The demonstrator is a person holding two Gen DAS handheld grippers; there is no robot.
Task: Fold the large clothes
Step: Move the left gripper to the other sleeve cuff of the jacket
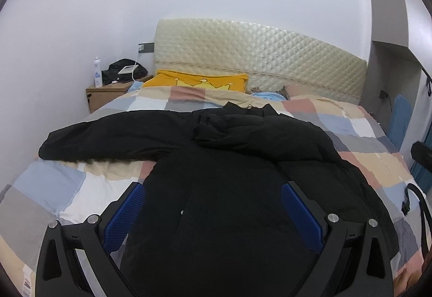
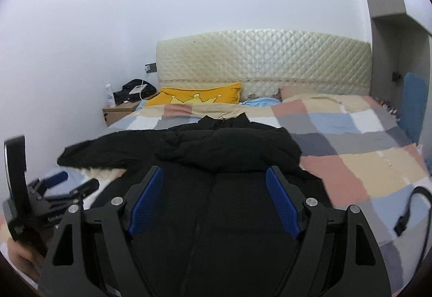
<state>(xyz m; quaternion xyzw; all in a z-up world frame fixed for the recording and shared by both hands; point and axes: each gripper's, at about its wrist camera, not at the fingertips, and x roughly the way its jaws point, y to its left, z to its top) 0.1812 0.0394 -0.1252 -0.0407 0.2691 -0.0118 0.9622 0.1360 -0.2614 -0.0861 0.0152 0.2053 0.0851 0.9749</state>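
A large black jacket (image 1: 216, 162) lies on the bed, its left sleeve stretched out to the left and its right sleeve folded across the chest. It also shows in the right wrist view (image 2: 216, 156). My left gripper (image 1: 213, 189) is open and empty, held above the jacket's lower body. My right gripper (image 2: 214, 175) is open and empty above the jacket's front, near its zip line. The left gripper also shows at the left edge of the right wrist view (image 2: 67, 183).
The bed has a checked quilt (image 1: 364, 140), a yellow pillow (image 1: 199, 81) and a quilted headboard (image 1: 256, 57). A wooden nightstand (image 1: 108, 94) at the back left holds a bottle and a black bag. A black cable (image 2: 413, 210) lies at the right.
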